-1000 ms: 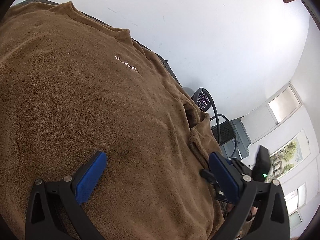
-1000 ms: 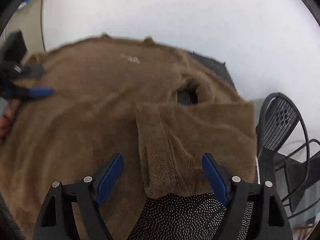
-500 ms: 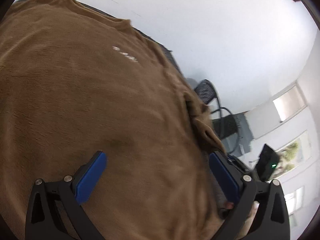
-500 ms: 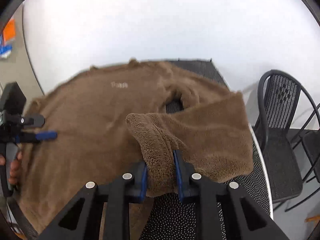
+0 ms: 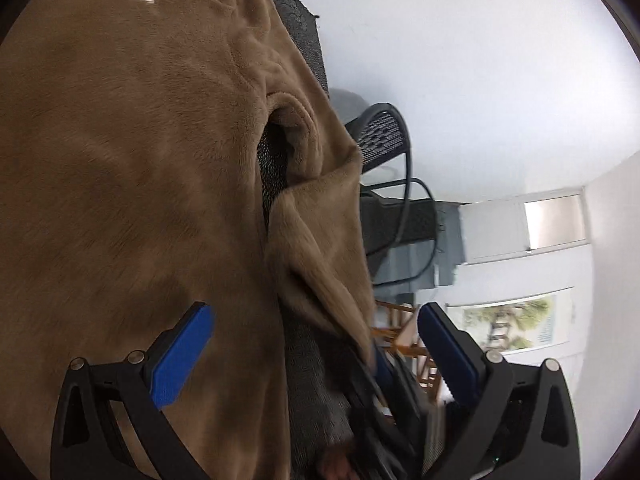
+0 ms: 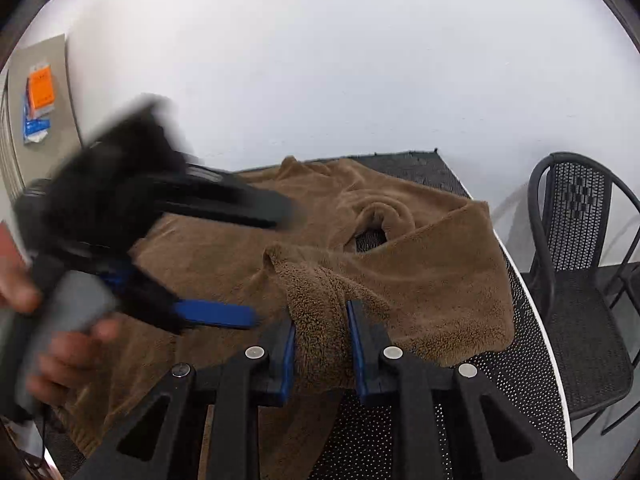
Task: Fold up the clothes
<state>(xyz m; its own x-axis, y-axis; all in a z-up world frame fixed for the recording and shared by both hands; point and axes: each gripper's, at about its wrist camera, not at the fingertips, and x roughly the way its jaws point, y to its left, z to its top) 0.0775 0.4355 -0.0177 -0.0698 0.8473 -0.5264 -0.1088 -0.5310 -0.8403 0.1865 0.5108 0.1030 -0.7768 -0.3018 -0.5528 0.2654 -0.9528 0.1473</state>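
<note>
A brown fleece sweater [image 5: 120,160] with small white lettering lies spread on a black perforated table [image 6: 528,360]. My right gripper [image 6: 320,344] is shut on the cuff end of its right sleeve [image 6: 420,276], which is raised and folded over the body. The left gripper [image 5: 316,356] is open above the sweater's right side, with the lifted sleeve [image 5: 320,248] hanging between its blue pads but not touching them. In the right wrist view the left gripper [image 6: 270,262] shows blurred at the left, held by a hand [image 6: 60,344]. The right gripper [image 5: 378,364] appears dark and blurred under the sleeve.
A black metal chair [image 6: 580,240] stands just beyond the table's right edge, also seen as a chair [image 5: 384,136] behind the sleeve. A white wall lies behind the table. A grey board with orange and blue papers [image 6: 40,96] hangs at far left.
The right gripper's jaws closed on the sleeve cuff and lifted it slightly. The left gripper swept across the sweater toward the sleeve and the right gripper, rolling as it went.
</note>
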